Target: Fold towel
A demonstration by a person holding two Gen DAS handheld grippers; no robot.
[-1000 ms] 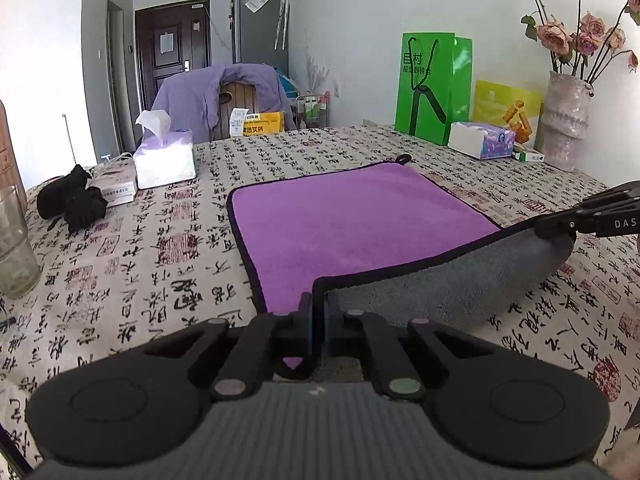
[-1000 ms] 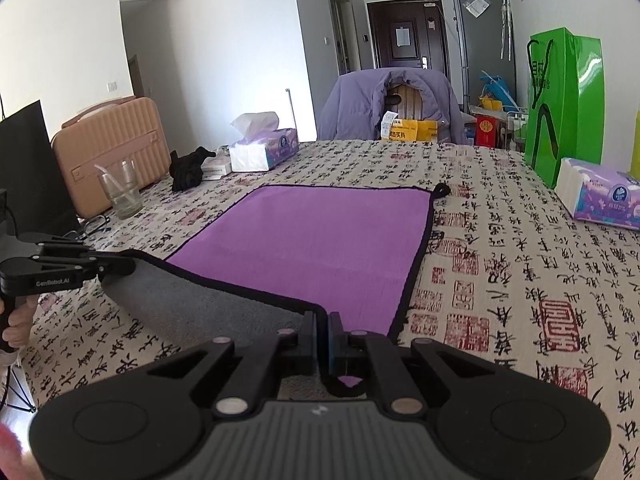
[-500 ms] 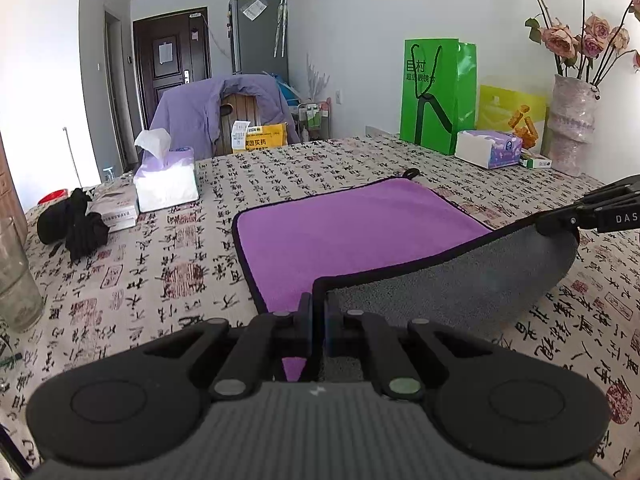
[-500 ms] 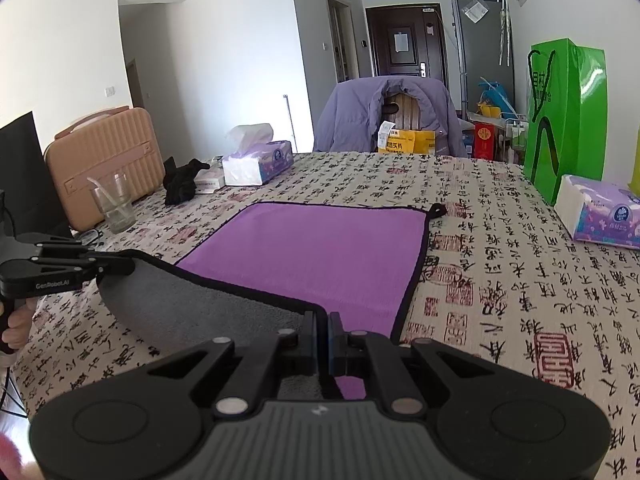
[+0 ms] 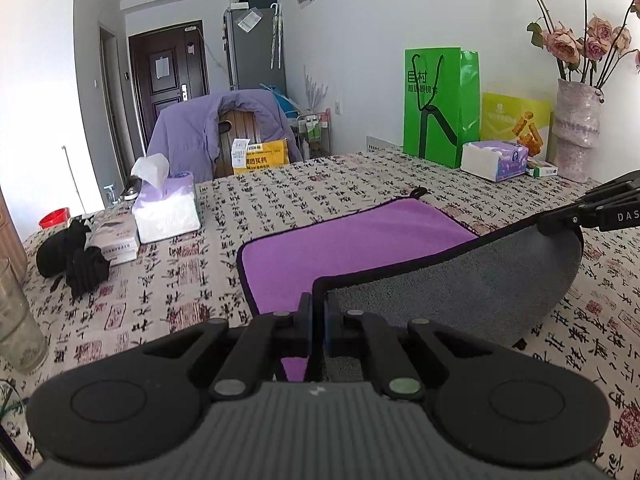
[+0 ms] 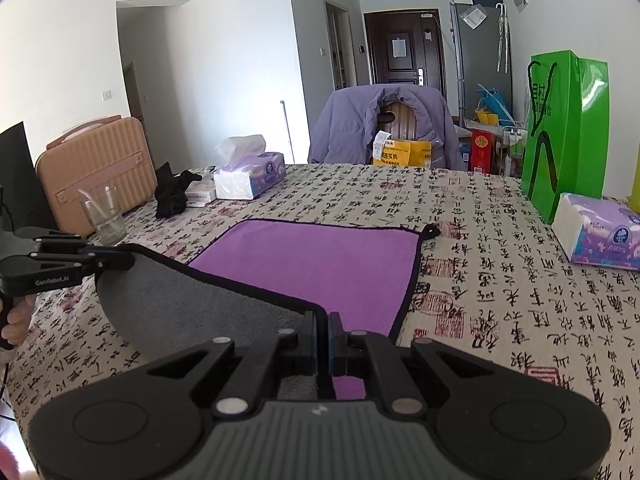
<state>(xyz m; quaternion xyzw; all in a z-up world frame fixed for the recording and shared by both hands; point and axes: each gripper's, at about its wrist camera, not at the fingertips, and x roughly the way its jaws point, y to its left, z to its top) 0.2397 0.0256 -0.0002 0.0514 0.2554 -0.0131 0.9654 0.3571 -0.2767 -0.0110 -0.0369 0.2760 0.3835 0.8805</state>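
left wrist view: the left gripper point(image 5: 318, 320) is clamped on one near corner of the towel point(image 5: 352, 248), whose grey underside rises ahead and to its right while the purple face lies flat on the bench point(image 5: 280, 192) beyond. further right, the right gripper point(image 5: 560, 224) is pinched on the other near corner. likely risks: if one gripper travels faster, the lifted edge skews and the corners miss the far edge; a weak pinch could let a corner slip out; the sagging middle may drag and bunch the cloth. the glass point(image 5: 16, 320), off to the left gripper's left, could be knocked by a wide swing.
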